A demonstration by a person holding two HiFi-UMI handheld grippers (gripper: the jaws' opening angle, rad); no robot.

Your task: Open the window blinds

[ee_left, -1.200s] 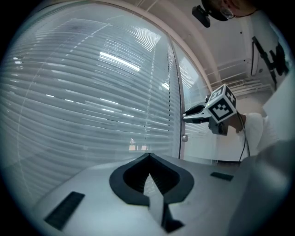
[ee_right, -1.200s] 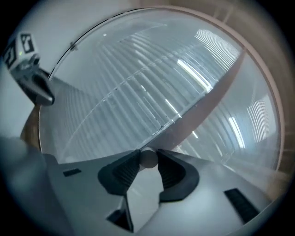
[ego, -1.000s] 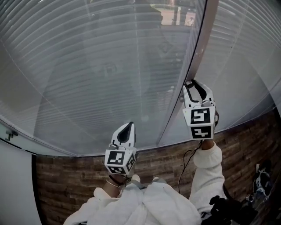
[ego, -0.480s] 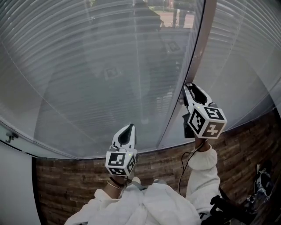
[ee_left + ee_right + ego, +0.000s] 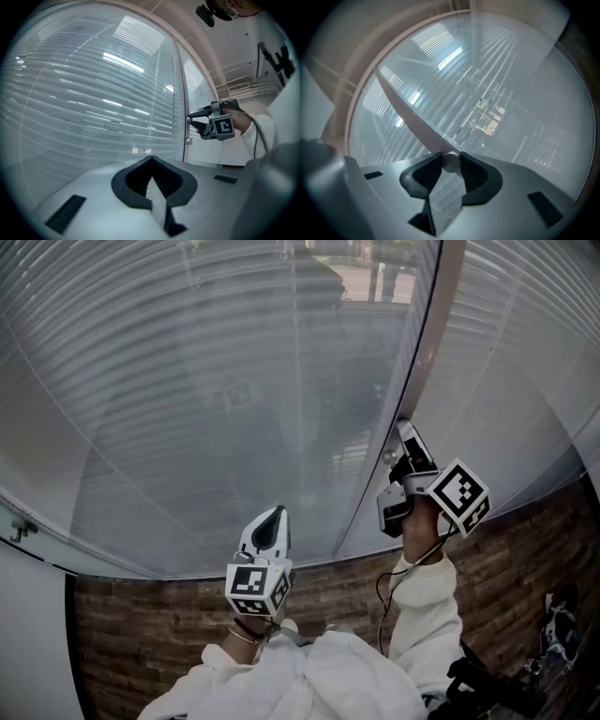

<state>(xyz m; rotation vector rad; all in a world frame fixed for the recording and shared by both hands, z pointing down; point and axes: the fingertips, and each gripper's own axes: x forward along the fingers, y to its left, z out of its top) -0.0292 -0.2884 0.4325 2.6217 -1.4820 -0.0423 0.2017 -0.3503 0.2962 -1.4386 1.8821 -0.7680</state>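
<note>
The window blinds (image 5: 187, 381) fill the upper two thirds of the head view, with horizontal slats lying behind the glass across a wide pane on the left and a narrower one on the right. A pale upright post (image 5: 417, 362) divides the two panes and runs from the top edge down toward the lower middle. At the top centre of that frame a bit of the outdoors shows through the slats (the rest reads as grey stripes). The right gripper (image 5: 407, 433) sits right of centre with its tips against the post, rolled so that its marker cube (image 5: 461, 495) stands on a corner. In the right gripper view its jaws are closed on a small pale round knob (image 5: 451, 162), which sits at the foot of the post, and the dark pads (image 5: 474, 174) press on it from both sides. The left gripper (image 5: 274, 514) is in the lower middle of the head view, below the wide pane and apart from the glass. Its own view shows the jaws brought together to a point with nothing between them. A brick wall (image 5: 159, 624) runs beneath the window along the bottom of the frame, and white sleeves (image 5: 422, 606) lead down from both grippers.
</note>
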